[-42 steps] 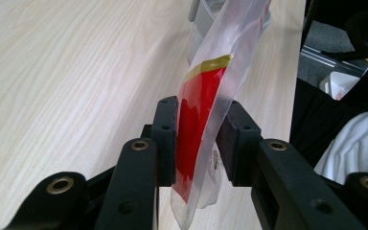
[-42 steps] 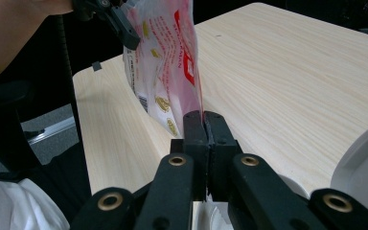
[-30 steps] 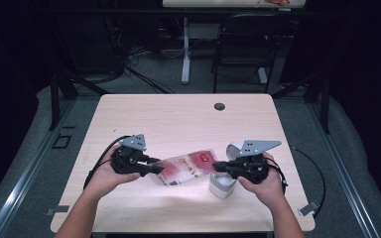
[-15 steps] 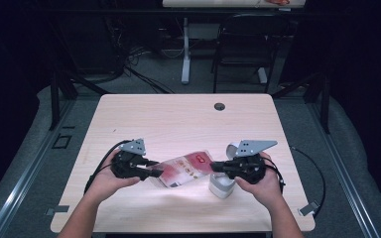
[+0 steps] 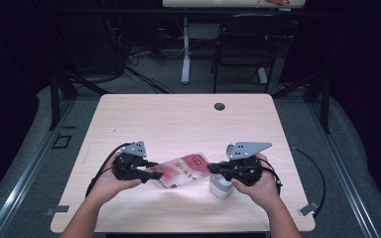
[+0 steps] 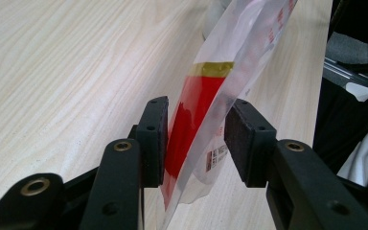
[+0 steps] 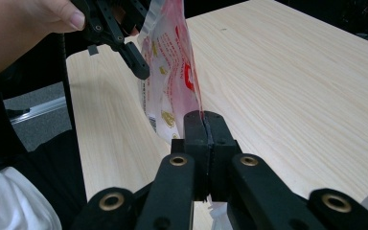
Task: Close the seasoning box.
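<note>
Red-and-clear plastic: the bag [image 5: 182,170] hangs stretched between my two grippers above the near part of the wooden table [image 5: 178,124], its long side running from my left to my right.
Hidden: the bag's lower end drops out of sight behind my left jaws in the left gripper view, and its print is too small and blurred to read.
Cut off: the white container [image 5: 221,187] on the table is half covered by my right gripper in the high view; I cannot tell whether it touches the bag.
Hard to make out: in the high view my left fingertips merge with the bag's edge, so contact cannot be judged from there.
Left gripper [image 6: 196,136]: my jaws have just been opening; the pads [image 6: 154,136] stand apart with the bag's red end between them. One pad lies at the film or just beside it, the other [image 6: 242,139] shows a gap, so nothing is pinched.
Right gripper [image 7: 204,132]: my jaws are pressed together on the bag's other edge, the film rising straight out of the seam between the pads.
Hands: my left hand [image 5: 110,182] and right hand [image 5: 264,182] each wrap a gripper body.
</note>
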Demonstrator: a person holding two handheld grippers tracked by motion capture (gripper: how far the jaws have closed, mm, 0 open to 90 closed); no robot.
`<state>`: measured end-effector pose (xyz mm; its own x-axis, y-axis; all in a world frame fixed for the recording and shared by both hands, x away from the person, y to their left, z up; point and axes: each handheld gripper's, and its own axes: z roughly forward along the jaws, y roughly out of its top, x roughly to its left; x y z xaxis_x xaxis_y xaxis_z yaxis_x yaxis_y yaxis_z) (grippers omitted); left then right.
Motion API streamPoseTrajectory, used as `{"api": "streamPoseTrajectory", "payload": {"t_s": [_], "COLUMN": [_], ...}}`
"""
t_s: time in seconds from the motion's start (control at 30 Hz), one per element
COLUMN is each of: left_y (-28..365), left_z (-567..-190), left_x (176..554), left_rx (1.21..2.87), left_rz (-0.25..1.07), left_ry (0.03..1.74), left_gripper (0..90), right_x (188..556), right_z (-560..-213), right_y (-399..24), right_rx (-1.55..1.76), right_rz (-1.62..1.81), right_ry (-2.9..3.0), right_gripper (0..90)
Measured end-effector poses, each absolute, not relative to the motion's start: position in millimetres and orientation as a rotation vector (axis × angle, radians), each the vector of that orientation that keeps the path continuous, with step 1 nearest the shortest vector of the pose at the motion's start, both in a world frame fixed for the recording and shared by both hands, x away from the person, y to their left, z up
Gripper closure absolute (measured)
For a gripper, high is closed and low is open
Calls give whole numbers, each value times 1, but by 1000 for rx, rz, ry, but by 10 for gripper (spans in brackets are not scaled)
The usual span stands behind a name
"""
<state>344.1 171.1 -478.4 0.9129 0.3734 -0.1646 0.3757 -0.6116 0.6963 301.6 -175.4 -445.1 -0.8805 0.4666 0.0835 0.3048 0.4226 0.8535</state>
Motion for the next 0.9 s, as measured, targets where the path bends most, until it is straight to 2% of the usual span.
{"api": "streamPoseTrajectory", "payload": {"t_s": [0.33,0.7,0.9], "left_y": [181,188,188], "left_z": [-472,-473,-477], "left_x": [343,344,347], "left_rx": [2266,2286,2294], "left_rz": [44,50,69], "left_ry": [546,548,568], "left_gripper": [583,754,777], "right_x": [305,310,313], "right_z": [-445,-445,-439], "right_y": [-166,-158,-150], "right_rx": [685,705,682], "right_rz": [1390,1318,1286], "right_ry": [2536,2584,2602], "right_gripper": [900,900,900]}}
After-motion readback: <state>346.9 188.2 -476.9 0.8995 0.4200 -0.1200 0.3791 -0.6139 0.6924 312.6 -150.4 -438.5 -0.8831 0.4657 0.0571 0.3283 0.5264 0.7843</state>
